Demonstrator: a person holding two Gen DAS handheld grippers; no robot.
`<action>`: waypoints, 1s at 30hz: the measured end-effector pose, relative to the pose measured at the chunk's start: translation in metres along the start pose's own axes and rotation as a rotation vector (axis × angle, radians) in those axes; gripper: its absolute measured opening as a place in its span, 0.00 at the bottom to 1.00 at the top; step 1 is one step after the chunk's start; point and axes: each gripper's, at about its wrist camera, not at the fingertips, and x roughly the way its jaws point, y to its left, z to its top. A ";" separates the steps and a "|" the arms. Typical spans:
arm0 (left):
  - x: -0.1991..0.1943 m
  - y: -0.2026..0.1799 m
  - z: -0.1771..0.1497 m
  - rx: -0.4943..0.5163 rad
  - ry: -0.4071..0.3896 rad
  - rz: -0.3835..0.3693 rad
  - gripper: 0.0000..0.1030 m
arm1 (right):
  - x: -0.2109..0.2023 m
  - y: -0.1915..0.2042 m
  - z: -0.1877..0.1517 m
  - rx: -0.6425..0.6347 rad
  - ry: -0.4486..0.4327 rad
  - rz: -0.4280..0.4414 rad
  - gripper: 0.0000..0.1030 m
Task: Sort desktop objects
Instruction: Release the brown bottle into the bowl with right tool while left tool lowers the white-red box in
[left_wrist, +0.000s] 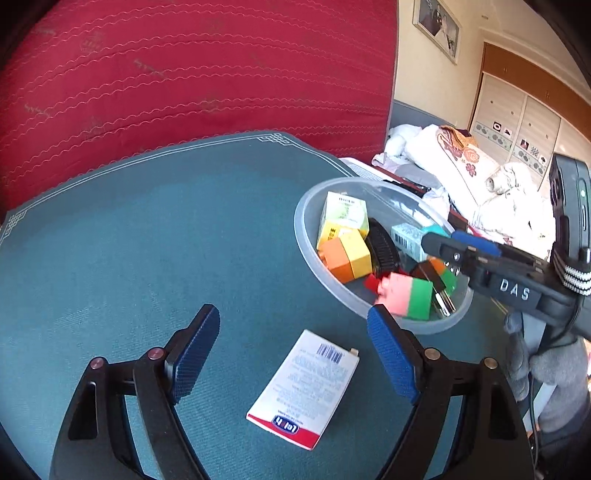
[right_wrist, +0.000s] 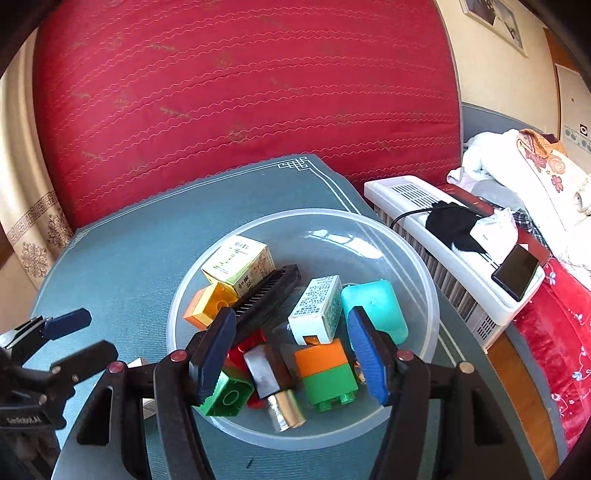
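Sorting looks nearly done — blocks, small cartons and a black comb (right_wrist: 266, 295) already sit in the clear bowl (right_wrist: 424, 295). One flat white box (left_wrist: 304, 387) remains on the table (left_wrist: 147, 240), lying between the spread fingers of the left gripper (left_wrist: 295, 358). Right gripper (right_wrist: 291, 354) hovers over the bowl, spread wide and empty.

On the counter (left_wrist: 147, 229) the bowl (right_wrist: 413, 254) stands to the right, near the edge. In it lie boxes (right_wrist: 236, 264), a comb (right_wrist: 269, 295), blocks (right_wrist: 327, 373) and a battery (right_wrist: 286, 411). A flat box (left_wrist: 303, 387) lies on the counter just left of the bowl. A heater (right_wrist: 424, 206) stands right of the counter, a phone (right_wrist: 515, 271) on it.
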 end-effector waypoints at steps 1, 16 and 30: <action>-0.001 -0.001 -0.004 0.009 0.005 -0.001 0.83 | -0.001 0.001 0.000 -0.001 -0.005 -0.002 0.66; 0.028 -0.003 -0.039 0.033 0.122 0.002 0.79 | -0.006 -0.002 0.000 0.012 -0.015 -0.004 0.66; 0.006 -0.001 -0.030 0.008 0.045 0.054 0.50 | -0.007 -0.013 0.000 0.003 -0.017 -0.031 0.66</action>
